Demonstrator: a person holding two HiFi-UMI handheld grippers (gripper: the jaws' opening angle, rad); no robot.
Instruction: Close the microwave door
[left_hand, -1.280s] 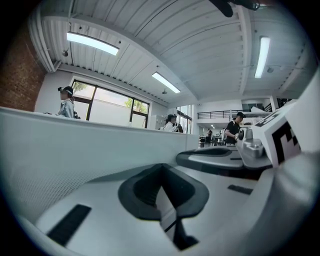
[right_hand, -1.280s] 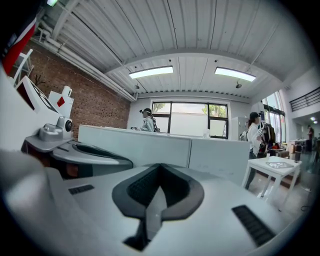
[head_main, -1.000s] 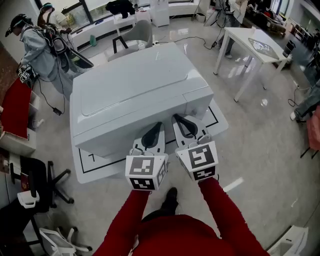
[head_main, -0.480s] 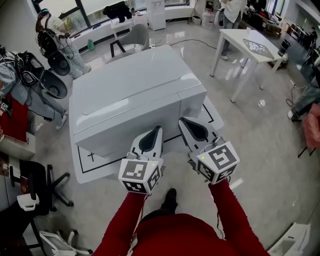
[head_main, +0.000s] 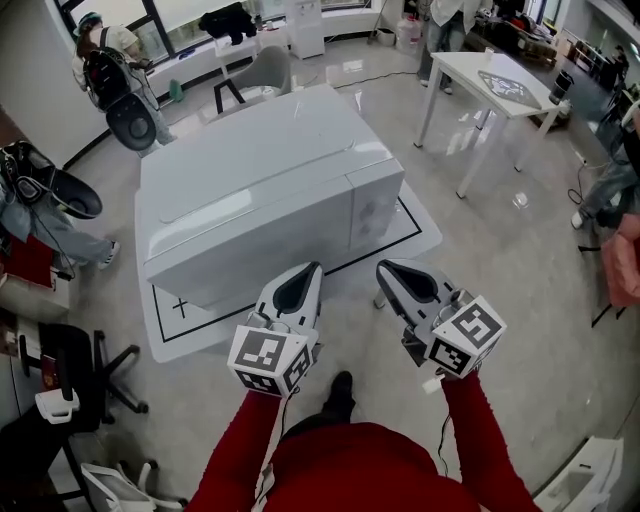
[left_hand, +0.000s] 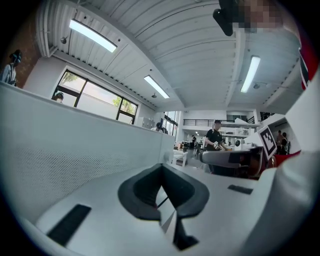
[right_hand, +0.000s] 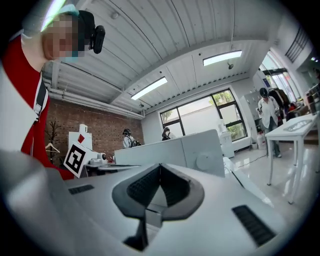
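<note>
A big white microwave (head_main: 260, 170) stands on a white floor mat (head_main: 415, 235); its door (head_main: 250, 245) lies flush with the front, beside the control panel (head_main: 375, 208). In the head view, my left gripper (head_main: 312, 268) is shut and empty, a short way off the door's lower edge. My right gripper (head_main: 385, 268), also shut and empty, hangs off the panel corner, clear of it. The left gripper view has its shut gripper (left_hand: 161, 167) beside the microwave's perforated front (left_hand: 75, 150). In the right gripper view, the shut gripper (right_hand: 160, 167) faces the microwave (right_hand: 170, 150) and its knob (right_hand: 202, 161).
A white table (head_main: 500, 90) stands at the back right and a grey chair (head_main: 265, 70) behind the microwave. A black office chair (head_main: 95, 365) is at the left. People with gear stand at the far left (head_main: 105, 65) and the right edge (head_main: 615, 190).
Both grippers have drawn back from the microwave's front toward me. The right one has swung out to the right and rolled. The people at the left have shifted.
</note>
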